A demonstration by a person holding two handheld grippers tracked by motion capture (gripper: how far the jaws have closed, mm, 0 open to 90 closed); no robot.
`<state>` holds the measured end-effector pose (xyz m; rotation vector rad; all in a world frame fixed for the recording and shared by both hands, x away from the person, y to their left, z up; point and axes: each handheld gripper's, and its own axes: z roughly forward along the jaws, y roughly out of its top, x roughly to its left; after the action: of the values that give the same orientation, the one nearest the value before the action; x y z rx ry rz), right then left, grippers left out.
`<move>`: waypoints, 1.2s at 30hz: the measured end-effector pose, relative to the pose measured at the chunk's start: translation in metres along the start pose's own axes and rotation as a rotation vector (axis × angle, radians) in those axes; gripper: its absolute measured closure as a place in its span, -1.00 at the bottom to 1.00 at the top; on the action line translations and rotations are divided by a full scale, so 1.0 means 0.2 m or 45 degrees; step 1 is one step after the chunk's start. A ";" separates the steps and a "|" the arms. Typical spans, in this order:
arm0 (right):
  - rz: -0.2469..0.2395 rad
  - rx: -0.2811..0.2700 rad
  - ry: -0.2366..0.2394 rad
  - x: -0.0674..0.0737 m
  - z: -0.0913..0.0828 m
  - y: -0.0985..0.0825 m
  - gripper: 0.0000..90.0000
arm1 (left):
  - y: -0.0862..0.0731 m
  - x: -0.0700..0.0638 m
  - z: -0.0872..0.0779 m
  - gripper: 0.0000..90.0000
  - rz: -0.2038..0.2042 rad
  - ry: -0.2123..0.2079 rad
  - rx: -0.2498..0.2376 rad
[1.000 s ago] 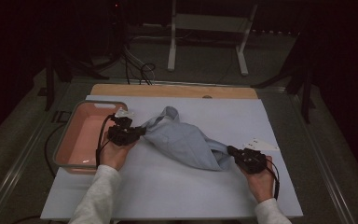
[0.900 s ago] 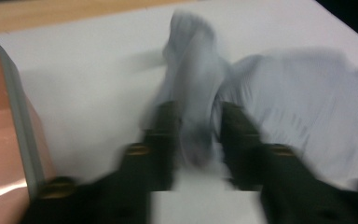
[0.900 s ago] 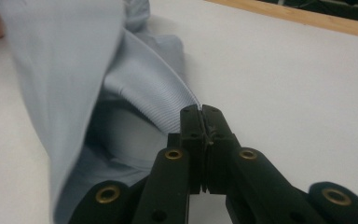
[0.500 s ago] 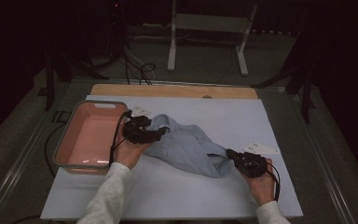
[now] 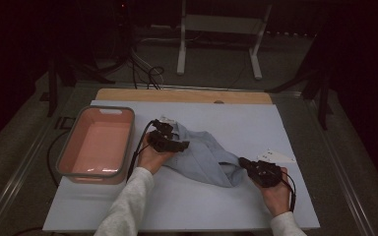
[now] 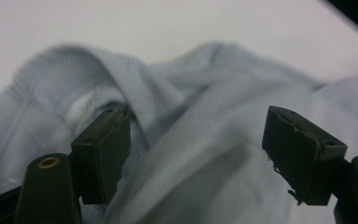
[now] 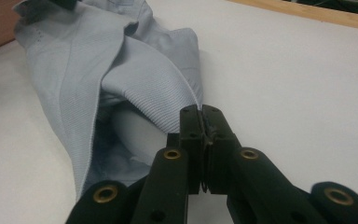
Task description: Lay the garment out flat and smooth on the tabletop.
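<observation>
A light blue shirt (image 5: 206, 152) lies crumpled across the middle of the white table cover (image 5: 202, 206). My left gripper (image 5: 183, 144) hovers over the shirt's left end. Its jaws have just been opening and stand apart in the left gripper view (image 6: 198, 115). Folds of the shirt (image 6: 205, 158) lie between and below them, and the pads do not press on the fabric. My right gripper (image 5: 242, 162) is at the shirt's right end. In the right gripper view its jaws (image 7: 201, 109) are shut on a thin edge of the shirt (image 7: 74, 60).
A pink tub (image 5: 96, 145) stands at the left of the table, close to my left hand. A small white tag (image 5: 275, 156) lies beyond my right gripper. A wooden strip (image 5: 187, 95) runs along the far edge. Cables and a stand are behind the table.
My left gripper moved right, away from the tub, and lower over the shirt. Its jaws opened and the raised left end of the shirt dropped. The right gripper stayed put.
</observation>
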<state>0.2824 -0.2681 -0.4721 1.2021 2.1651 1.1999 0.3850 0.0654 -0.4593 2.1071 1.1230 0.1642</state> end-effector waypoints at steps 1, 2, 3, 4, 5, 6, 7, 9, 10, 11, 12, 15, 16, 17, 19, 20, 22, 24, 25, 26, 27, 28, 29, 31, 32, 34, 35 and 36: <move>0.000 0.000 0.000 0.00 0.00 0.00 0.95 | 0.00 0.00 0.00 -0.26 0.000 0.000 0.000; 0.002 0.003 0.002 0.00 0.00 0.00 0.95 | -0.01 -0.01 0.01 -0.04 0.040 0.000 0.043; 0.002 0.003 0.002 0.00 0.00 0.00 0.95 | -0.01 -0.01 0.01 0.18 0.040 0.000 0.043; -0.005 0.004 0.004 0.00 0.00 0.00 0.95 | -0.02 -0.02 0.00 0.41 0.068 -0.003 0.056; -0.005 0.004 0.004 0.00 0.00 0.00 0.95 | -0.02 -0.03 0.00 0.41 0.087 -0.005 0.064; -0.006 0.004 0.006 0.00 0.00 0.00 0.95 | -0.03 -0.04 -0.01 0.76 0.097 -0.006 0.073; -0.006 0.004 0.006 0.00 0.00 0.00 0.95 | -0.04 -0.04 -0.02 0.76 0.105 -0.011 0.068; -0.003 0.005 0.005 0.00 0.00 0.00 0.95 | -0.05 -0.06 -0.06 0.93 0.118 -0.026 0.046; -0.003 0.005 0.005 0.00 0.00 0.00 0.95 | -0.05 -0.06 -0.06 0.95 0.118 -0.026 0.046; -0.006 0.006 0.005 0.00 0.00 0.00 0.94 | -0.07 -0.07 -0.10 0.96 0.121 -0.039 0.023; -0.007 0.004 0.006 0.00 0.00 0.00 0.91 | -0.08 -0.08 -0.12 0.96 0.127 -0.046 0.011; -0.015 -0.009 0.009 0.00 0.00 0.01 0.68 | -0.13 -0.12 -0.18 0.96 0.131 -0.076 -0.039; -0.019 -0.012 0.002 0.01 0.00 0.01 0.58 | -0.14 -0.13 -0.20 0.96 0.134 -0.084 -0.054; -0.025 -0.015 -0.007 0.02 0.00 0.02 0.48 | -0.16 -0.14 -0.22 0.96 0.143 -0.094 -0.069; -0.042 -0.019 -0.007 0.03 0.01 0.03 0.35 | -0.19 -0.16 -0.25 0.96 0.168 -0.103 -0.097; -0.047 -0.020 -0.008 0.04 0.01 0.03 0.30 | -0.21 -0.17 -0.26 0.96 0.184 -0.103 -0.104; -0.061 -0.026 -0.005 0.05 0.03 0.05 0.24 | -0.24 -0.19 -0.28 0.96 0.192 -0.109 -0.127; -0.057 -0.030 0.000 0.06 0.04 0.06 0.19 | -0.27 -0.21 -0.29 0.96 0.205 -0.122 -0.144; -0.056 -0.024 0.010 0.06 0.05 0.07 0.16 | -0.29 -0.21 -0.30 0.96 0.210 -0.124 -0.142; -0.056 -0.021 0.013 0.07 0.06 0.08 0.15 | -0.30 -0.22 -0.31 0.96 0.210 -0.132 -0.146; -0.060 -0.019 0.016 0.07 0.06 0.09 0.13 | -0.32 -0.23 -0.32 0.96 0.215 -0.130 -0.145; -0.062 -0.015 0.016 0.07 0.07 0.10 0.11 | -0.33 -0.23 -0.33 0.96 0.224 -0.132 -0.144; -0.062 -0.011 0.014 0.07 0.08 0.11 0.10 | -0.34 -0.23 -0.34 0.96 0.228 -0.136 -0.145; -0.062 -0.007 0.020 0.08 0.10 0.12 0.09 | -0.37 -0.24 -0.35 0.97 0.222 -0.141 -0.154; -0.065 -0.002 0.018 0.08 0.11 0.12 0.09 | -0.39 -0.24 -0.36 0.97 0.219 -0.145 -0.152; -0.062 0.006 0.018 0.08 0.12 0.13 0.08 | -0.42 -0.24 -0.38 0.97 0.212 -0.152 -0.157; -0.061 0.011 0.016 0.08 0.12 0.13 0.08 | -0.43 -0.24 -0.39 0.97 0.210 -0.155 -0.158; -0.064 0.014 0.016 0.07 0.13 0.14 0.08 | -0.45 -0.24 -0.40 0.97 0.210 -0.158 -0.158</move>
<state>0.3045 -0.2360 -0.4629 1.1409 2.2005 1.1797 0.2618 0.1042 -0.4503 2.0679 0.8454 0.1732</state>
